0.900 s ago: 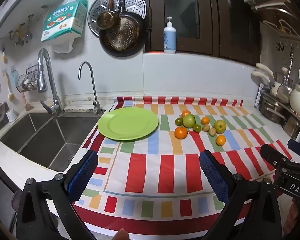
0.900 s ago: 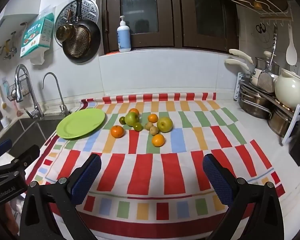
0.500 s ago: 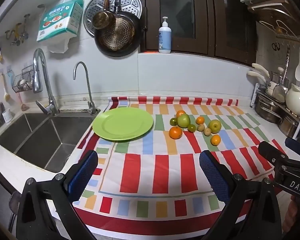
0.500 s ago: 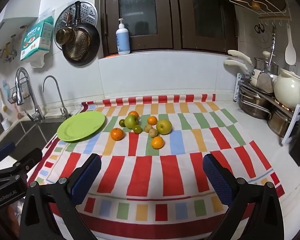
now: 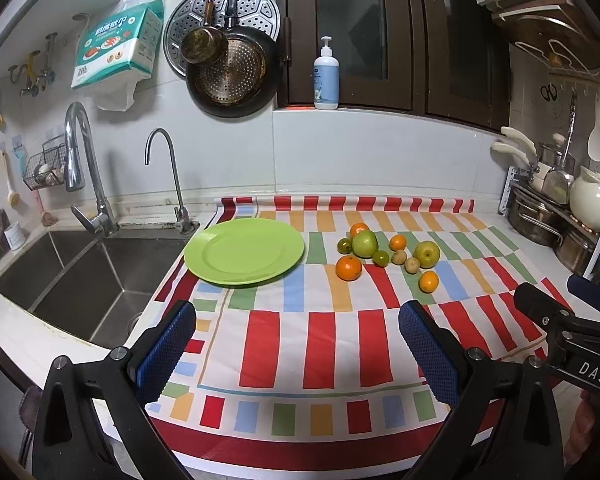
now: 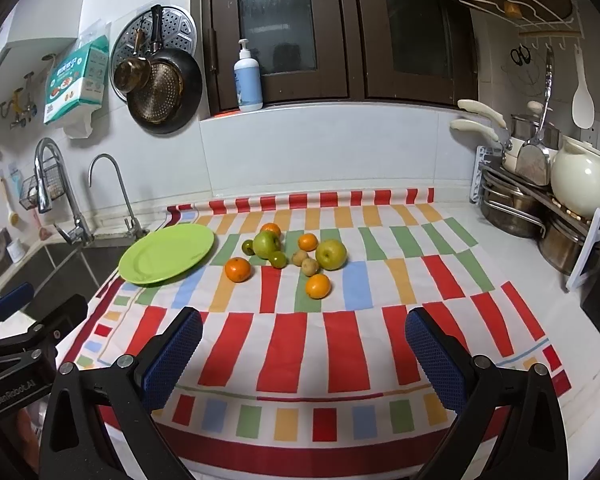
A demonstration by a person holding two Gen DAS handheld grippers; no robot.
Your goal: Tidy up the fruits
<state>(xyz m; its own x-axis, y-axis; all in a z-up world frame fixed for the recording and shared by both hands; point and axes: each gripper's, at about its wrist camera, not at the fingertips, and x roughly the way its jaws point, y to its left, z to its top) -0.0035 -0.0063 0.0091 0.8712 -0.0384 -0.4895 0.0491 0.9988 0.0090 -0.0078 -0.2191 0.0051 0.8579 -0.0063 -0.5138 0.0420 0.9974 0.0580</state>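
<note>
An empty green plate (image 5: pixel 244 255) (image 6: pixel 167 253) lies on the striped cloth (image 5: pixel 320 336) near the sink. To its right is a cluster of fruit: a green apple (image 5: pixel 365 243) (image 6: pixel 267 244), a yellow-green apple (image 5: pixel 427 254) (image 6: pixel 331 254), several oranges such as one (image 5: pixel 348 268) (image 6: pixel 238 269) in front, small green fruits and small brown ones. My left gripper (image 5: pixel 296 340) is open and empty, well short of the plate. My right gripper (image 6: pixel 304 344) is open and empty, short of the fruit.
A steel sink (image 5: pixel 80 272) with two taps lies left of the cloth. A rack with pots and a white jug (image 6: pixel 580 184) stands at the right. A soap bottle (image 5: pixel 326 76) stands on the ledge. Pans (image 5: pixel 232 72) hang on the wall.
Both grippers have pulled back and risen a little, so the plate and fruit look slightly farther. Nothing on the cloth has moved. Both stay open.
</note>
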